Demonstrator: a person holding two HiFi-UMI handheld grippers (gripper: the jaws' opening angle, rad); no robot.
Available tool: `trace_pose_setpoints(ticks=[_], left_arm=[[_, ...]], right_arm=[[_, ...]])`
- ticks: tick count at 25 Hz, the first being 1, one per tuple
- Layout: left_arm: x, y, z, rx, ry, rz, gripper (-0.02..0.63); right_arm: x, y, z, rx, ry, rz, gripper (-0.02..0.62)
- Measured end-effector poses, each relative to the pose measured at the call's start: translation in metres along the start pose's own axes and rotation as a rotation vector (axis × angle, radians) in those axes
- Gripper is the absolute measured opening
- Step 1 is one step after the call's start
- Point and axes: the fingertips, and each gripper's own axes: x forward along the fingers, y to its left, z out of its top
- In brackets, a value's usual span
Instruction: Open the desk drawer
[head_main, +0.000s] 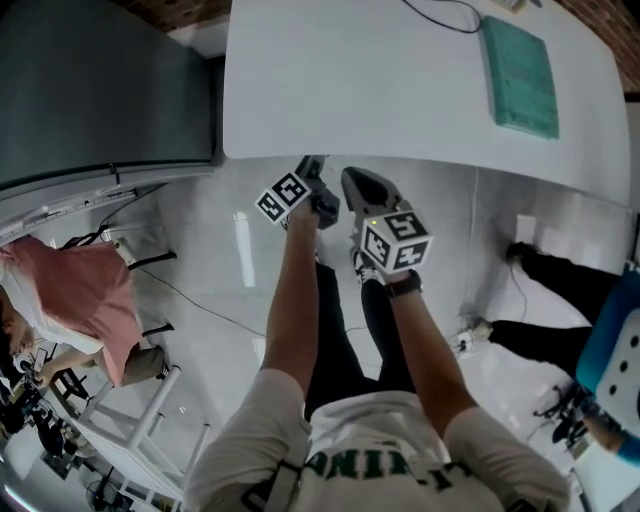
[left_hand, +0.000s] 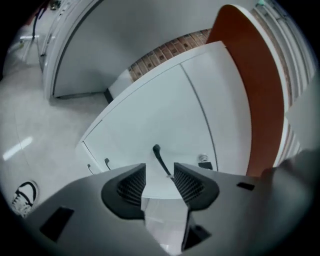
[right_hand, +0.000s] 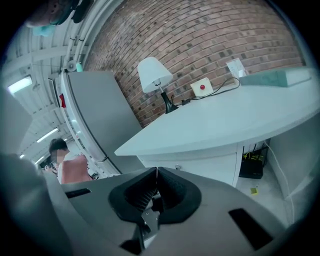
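Observation:
Under the white desk stands a white drawer unit; in the left gripper view it appears tilted. A slim black handle on its front lines up with the gap of my left gripper, whose jaws are open with nothing between the pads. Two more small black handles sit further left, and a round lock to the right. In the head view the left gripper hangs just below the desk's front edge. My right gripper, beside it, is shut and empty, its tips meeting.
A teal book and a black cable lie on the desk. A white lamp and a red button stand by the brick wall. A grey cabinet is at the left, a seated person in pink beyond.

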Motion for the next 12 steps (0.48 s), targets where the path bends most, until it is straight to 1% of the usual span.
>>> trace_pose_setpoints(ticks=[3,5,10,11,12], left_arm=[[0.016,0.006,0.002,-0.084,-0.026,-0.039,0.161],[0.025,0.005,0.006,-0.126,-0.052,-0.073,0.161],[0.031,0.001,0.01,-0.151,-0.11,-0.152,0.16],[0.031,-0.001,0.01,-0.158,-0.119,-0.17,0.153],[0.03,-0.003,0.01,-0.164,-0.129,-0.191,0.131]], right_arm=[[0.004,-0.004,-0.005,0.011,-0.004,0.007,0.005],[0.002,-0.009,-0.006,0.022,-0.009,-0.01,0.005],[-0.001,-0.019,-0.012,0.048,-0.018,-0.046,0.005],[-0.002,-0.021,-0.014,0.057,-0.016,-0.053,0.005],[-0.003,-0.024,-0.017,0.065,-0.014,-0.059,0.005]])
